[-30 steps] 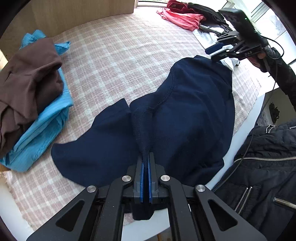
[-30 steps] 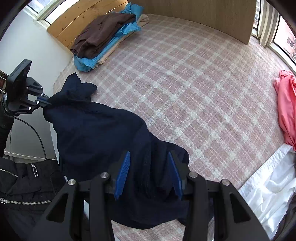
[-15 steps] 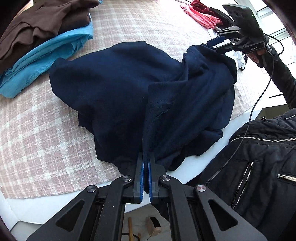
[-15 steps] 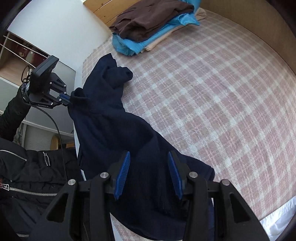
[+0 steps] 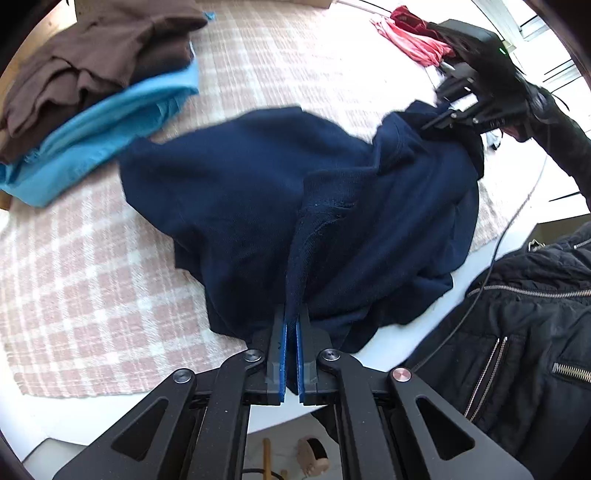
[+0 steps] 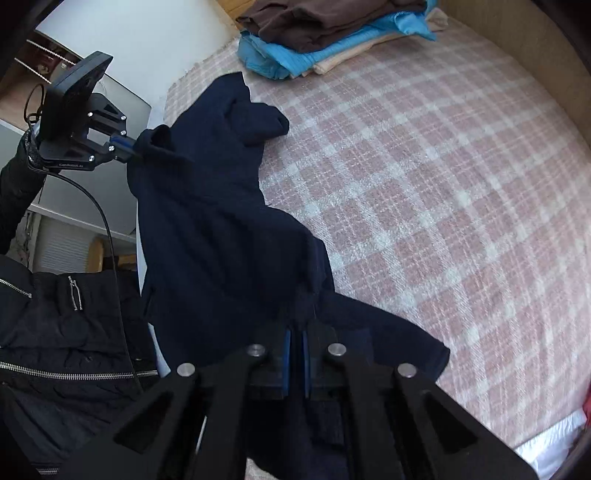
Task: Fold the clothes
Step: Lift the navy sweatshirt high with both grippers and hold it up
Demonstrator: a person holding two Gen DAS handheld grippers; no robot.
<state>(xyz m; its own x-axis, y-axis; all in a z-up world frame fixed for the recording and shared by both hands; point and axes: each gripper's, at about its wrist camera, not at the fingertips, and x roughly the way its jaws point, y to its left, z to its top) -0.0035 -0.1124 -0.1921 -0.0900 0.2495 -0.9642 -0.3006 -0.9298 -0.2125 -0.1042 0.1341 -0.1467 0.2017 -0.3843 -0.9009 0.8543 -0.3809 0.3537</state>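
Note:
A navy blue garment [image 5: 240,184] lies bunched on the checked blanket [image 5: 92,277] near the bed's edge, partly hanging over it. My left gripper [image 5: 291,321] is shut on a ridge of its fabric. In the left wrist view my right gripper [image 5: 439,118] bites the garment's far end. In the right wrist view the right gripper [image 6: 294,332] has its jaws closing tight, its blue pads pinching a fold of the navy garment [image 6: 207,221]. The left gripper [image 6: 129,146] holds the cloth's other corner raised at upper left.
A folded pile, brown on top of light blue [image 5: 92,66], sits at the far side of the bed [image 6: 325,22]. Pink and red clothes [image 5: 413,40] lie at the other end. A person's black zipped jacket [image 5: 517,332] stands against the bed edge. A white sheet [image 6: 546,443] shows below the blanket [image 6: 443,184].
The right gripper's jaws went from wide apart to pinched on the navy fabric. The garment has been drawn together toward the bed's edge, and both views have rolled.

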